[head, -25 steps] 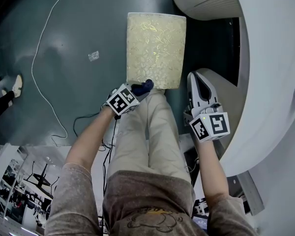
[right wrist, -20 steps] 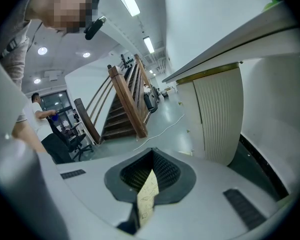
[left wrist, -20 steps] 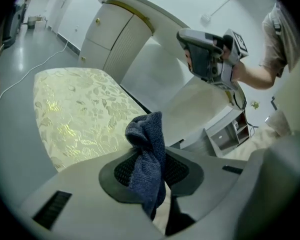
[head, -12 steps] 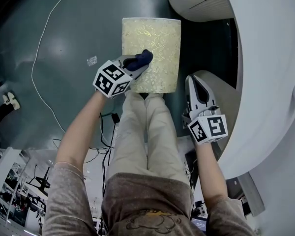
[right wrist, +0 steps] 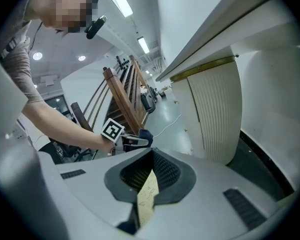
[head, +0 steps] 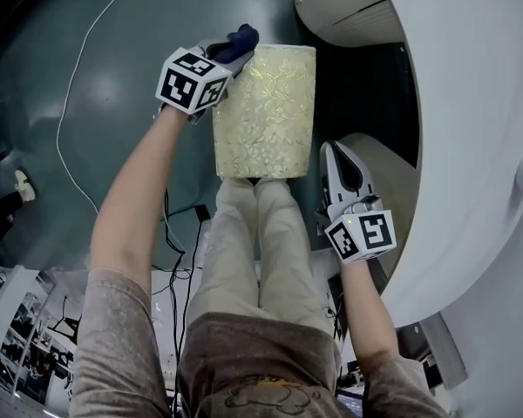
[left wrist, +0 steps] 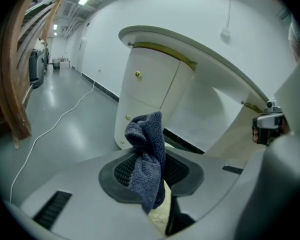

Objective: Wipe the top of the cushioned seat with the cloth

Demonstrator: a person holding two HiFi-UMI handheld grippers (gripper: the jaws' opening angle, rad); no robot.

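Note:
The cushioned seat (head: 263, 111) is a cream rectangle with a gold pattern, standing on the dark floor in front of the person's knees. My left gripper (head: 231, 49) is over the seat's far left corner, shut on a dark blue cloth (head: 240, 38). In the left gripper view the cloth (left wrist: 147, 159) stands bunched up out of the jaws of the left gripper (left wrist: 150, 171), with a sliver of seat (left wrist: 159, 218) below. My right gripper (head: 344, 168) hangs off the seat's right side, jaws together and holding nothing. In its own view the right gripper (right wrist: 149, 176) shows only a strip of seat (right wrist: 146, 199).
A large white curved structure (head: 471, 146) fills the right side, with a white slatted cabinet (head: 357, 7) beyond the seat. A white cable (head: 78, 85) and a black cable (head: 170, 233) lie on the floor at left. Another person's shoe (head: 19, 181) is at far left.
My left gripper has carried the cloth from the seat's near edge across its top to the far left corner. The right gripper has hardly moved.

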